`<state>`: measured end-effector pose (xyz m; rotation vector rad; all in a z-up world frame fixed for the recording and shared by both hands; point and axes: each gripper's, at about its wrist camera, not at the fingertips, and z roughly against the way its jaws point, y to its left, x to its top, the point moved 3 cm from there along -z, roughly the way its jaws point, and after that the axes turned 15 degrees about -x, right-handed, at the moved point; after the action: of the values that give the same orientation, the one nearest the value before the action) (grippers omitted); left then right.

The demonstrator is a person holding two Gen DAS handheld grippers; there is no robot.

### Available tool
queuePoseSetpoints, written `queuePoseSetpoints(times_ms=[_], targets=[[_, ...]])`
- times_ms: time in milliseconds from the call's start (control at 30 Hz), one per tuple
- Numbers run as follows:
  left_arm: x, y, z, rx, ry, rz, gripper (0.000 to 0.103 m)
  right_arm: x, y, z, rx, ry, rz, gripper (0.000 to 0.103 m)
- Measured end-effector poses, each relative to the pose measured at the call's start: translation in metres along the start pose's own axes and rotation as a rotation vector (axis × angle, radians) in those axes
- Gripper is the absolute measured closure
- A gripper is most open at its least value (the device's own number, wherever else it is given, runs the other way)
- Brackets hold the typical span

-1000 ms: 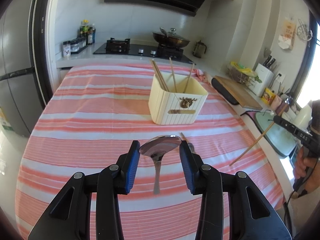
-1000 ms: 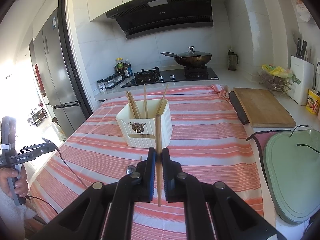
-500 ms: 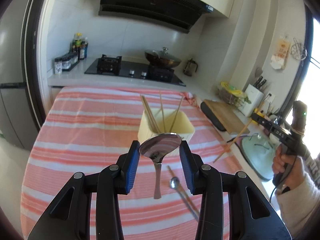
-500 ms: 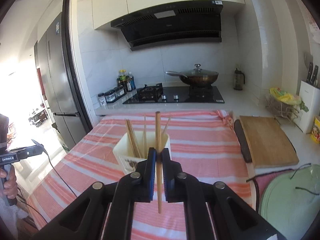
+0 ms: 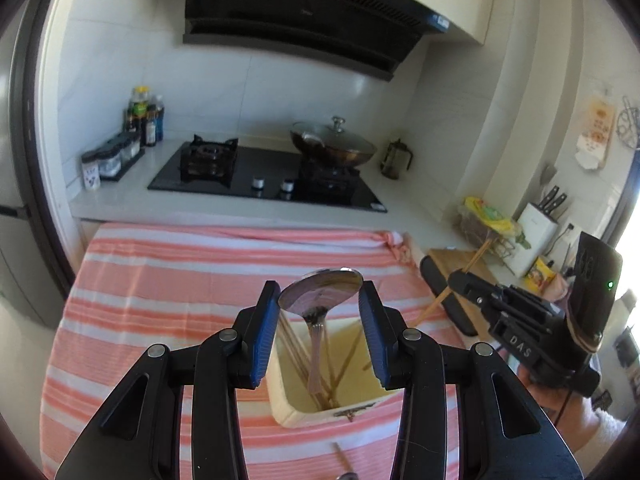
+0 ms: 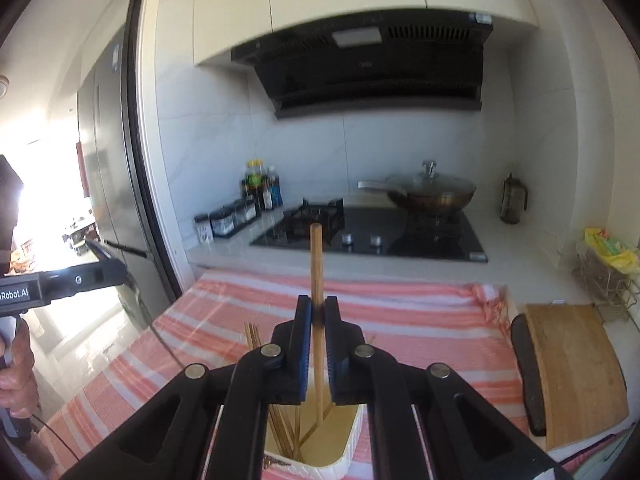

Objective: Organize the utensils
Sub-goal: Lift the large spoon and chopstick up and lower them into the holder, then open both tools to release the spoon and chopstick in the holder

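Note:
My left gripper is shut on the bowl of a metal spoon, pinched between its blue pads. The handle hangs down into the cream utensil holder, which stands on the striped cloth and holds several chopsticks. My right gripper is shut on a wooden chopstick held upright, its lower end inside the holder's mouth. In the left wrist view the right gripper sits just right of the holder, gripping the slanted chopstick. The left gripper shows at the left edge of the right wrist view.
Another chopstick and a spoon lie on the pink striped cloth in front of the holder. A wooden cutting board lies to the right. Behind are the hob, a lidded wok, bottles and a fridge.
Both grippers have moved forward and up, from in front of the holder to right over it. The spoon handle and the chopstick's lower end now hang into its mouth. Both grips are unchanged.

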<state>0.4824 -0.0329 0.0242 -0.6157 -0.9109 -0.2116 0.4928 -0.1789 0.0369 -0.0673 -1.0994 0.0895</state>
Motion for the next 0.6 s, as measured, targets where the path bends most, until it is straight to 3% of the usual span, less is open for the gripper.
queuePoseSetpoints(times_ms=[167, 267, 333, 400, 500, 600], targets=[[-0.024, 0.032, -0.066, 0.015, 0.17, 0.079, 0.062, -0.043, 0.01, -0.07, 0.029, 0.262, 0.027, 0.096], [-0.04, 0.043, -0.083, 0.031, 0.231, 0.121, 0.059, -0.063, 0.015, -0.093, 0.046, 0.347, 0.032, 0.086], [-0.048, 0.043, -0.073, 0.007, 0.222, 0.135, 0.05, -0.066, 0.01, -0.089, 0.05, 0.332, 0.008, 0.053], [-0.055, 0.038, -0.057, 0.008, 0.205, 0.117, 0.036, -0.065, 0.003, -0.072, 0.038, 0.279, -0.006, 0.051], [-0.074, 0.028, -0.029, 0.031, 0.209, 0.068, 0.026, -0.073, -0.006, -0.036, 0.01, 0.233, 0.028, 0.051], [-0.116, 0.015, -0.001, 0.022, 0.243, 0.038, 0.017, -0.103, -0.012, 0.006, -0.011, 0.218, 0.078, 0.047]])
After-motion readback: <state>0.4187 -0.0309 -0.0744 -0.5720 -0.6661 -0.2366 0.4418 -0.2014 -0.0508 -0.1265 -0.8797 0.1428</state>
